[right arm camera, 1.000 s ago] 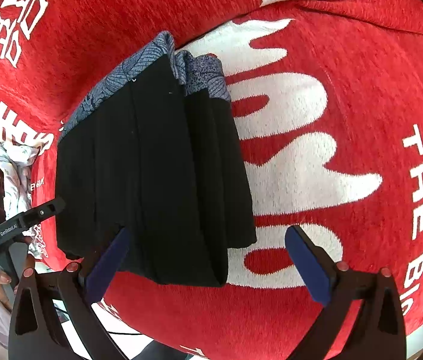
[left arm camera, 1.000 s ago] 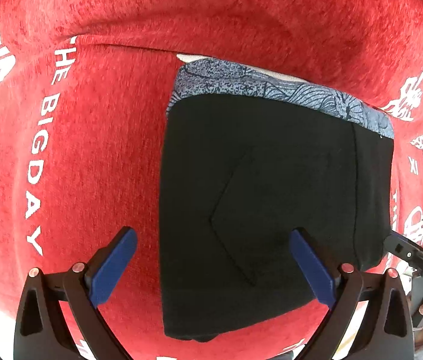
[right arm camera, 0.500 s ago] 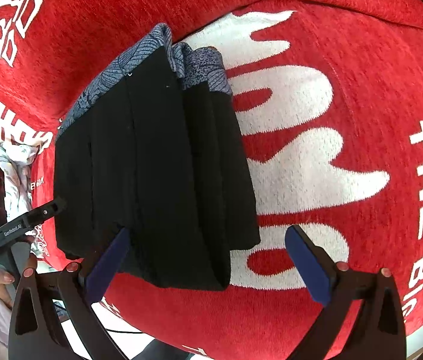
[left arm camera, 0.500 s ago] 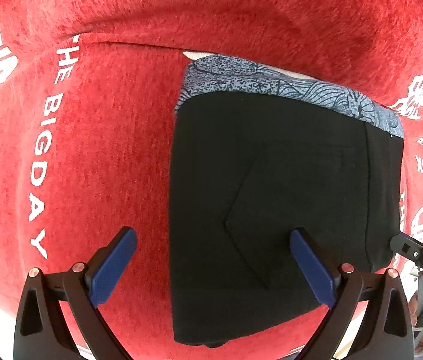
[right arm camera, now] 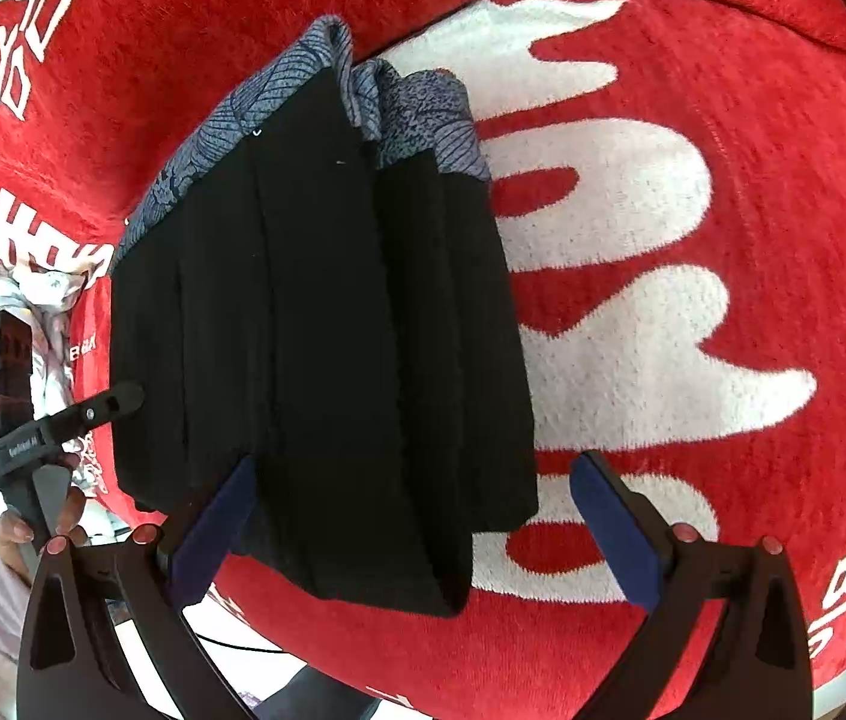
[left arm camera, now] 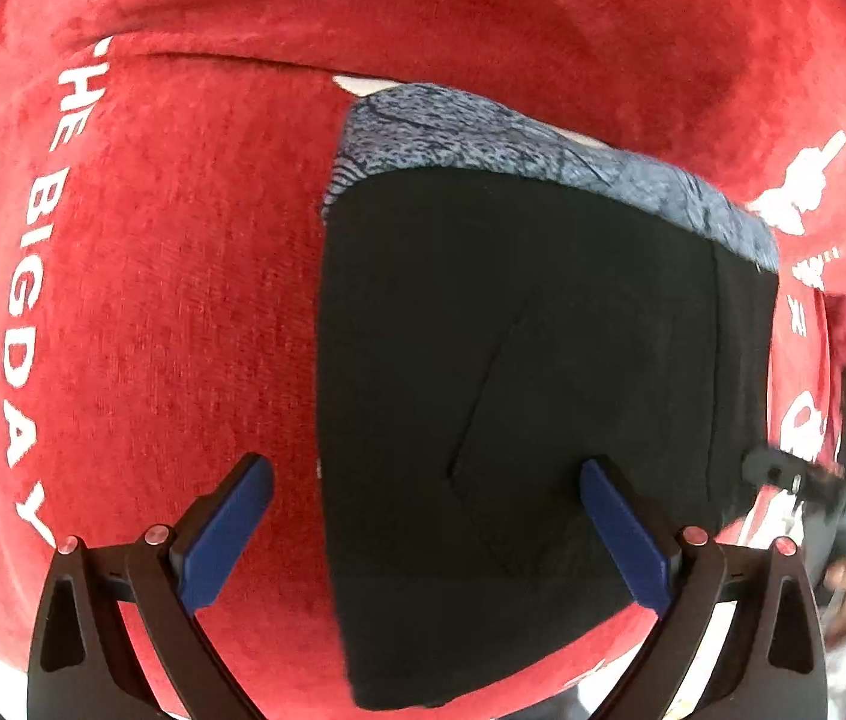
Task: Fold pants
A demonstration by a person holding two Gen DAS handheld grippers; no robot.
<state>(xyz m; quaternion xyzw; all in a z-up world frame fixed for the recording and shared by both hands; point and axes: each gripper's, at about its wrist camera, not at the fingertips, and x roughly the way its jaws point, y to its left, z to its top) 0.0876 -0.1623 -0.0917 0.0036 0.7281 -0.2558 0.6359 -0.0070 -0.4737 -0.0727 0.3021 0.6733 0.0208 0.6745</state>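
Observation:
The black pants (left arm camera: 519, 396) lie folded in a compact rectangle on the red blanket (left arm camera: 153, 300), with a blue-grey patterned waistband (left arm camera: 513, 144) at the far edge. They also show in the right wrist view (right arm camera: 327, 348). My left gripper (left arm camera: 423, 522) is open and empty above the pants' near left edge. My right gripper (right arm camera: 411, 522) is open and empty above the pants' near edge. Each gripper shows at the side of the other's view, the right gripper (left arm camera: 807, 480) and the left gripper (right arm camera: 63, 420).
The red blanket with white lettering (right arm camera: 633, 300) covers the whole surface. A pile of light patterned cloth (right arm camera: 21, 294) lies past the blanket's left edge. The blanket's near edge (right arm camera: 363, 660) drops off just below the pants.
Both grippers stay open and empty. The left wrist view has shifted slightly, so the pants sit a bit lower and to the right. The pants themselves have not moved.

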